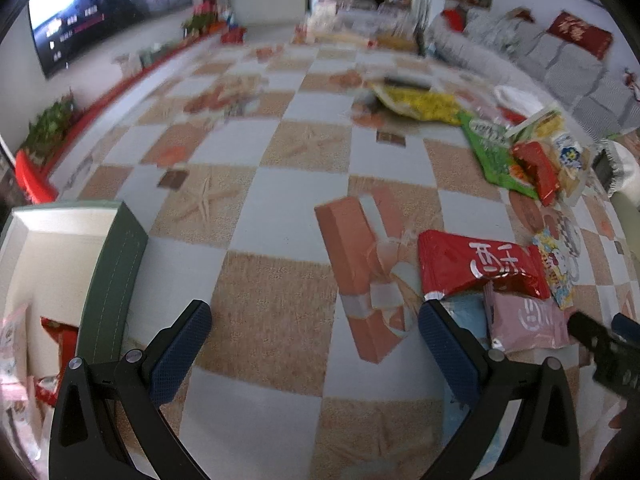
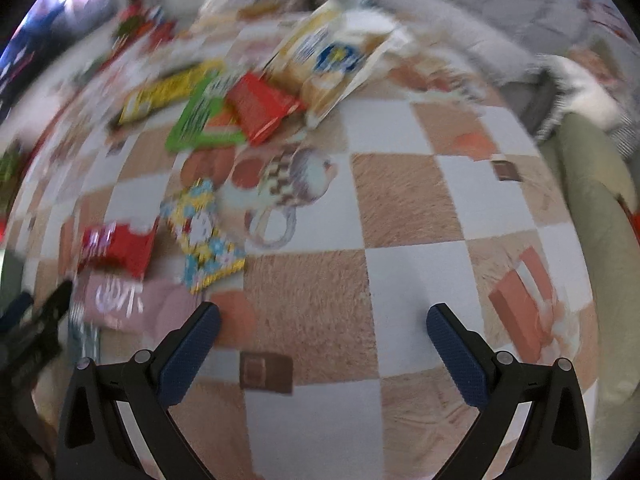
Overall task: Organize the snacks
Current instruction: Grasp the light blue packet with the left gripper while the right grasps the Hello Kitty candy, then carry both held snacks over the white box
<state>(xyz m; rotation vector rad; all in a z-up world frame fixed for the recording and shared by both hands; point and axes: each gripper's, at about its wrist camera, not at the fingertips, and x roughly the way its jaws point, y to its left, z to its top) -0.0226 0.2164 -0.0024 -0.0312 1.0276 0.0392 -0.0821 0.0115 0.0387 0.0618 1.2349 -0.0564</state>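
My left gripper (image 1: 316,320) is open and empty above the checkered cloth (image 1: 264,184). Just right of its right finger lie a red snack packet (image 1: 476,268), a pink packet (image 1: 528,324) and a light blue packet (image 1: 468,316). A green box (image 1: 116,272) with white walls stands at the lower left, with red and pink packets inside. My right gripper (image 2: 322,320) is open and empty over bare cloth (image 2: 400,280). The same red packet (image 2: 116,248), pink packet (image 2: 128,300) and a yellow cartoon packet (image 2: 204,232) lie to its left. That view is motion-blurred.
Farther off lies a pile of snacks: a green bag (image 1: 492,148), a yellow bag (image 1: 424,104), a red packet (image 1: 536,168) and a large cracker bag (image 2: 332,60). A grey sofa (image 1: 560,60) runs along the right, a TV (image 1: 100,4) hangs at the left.
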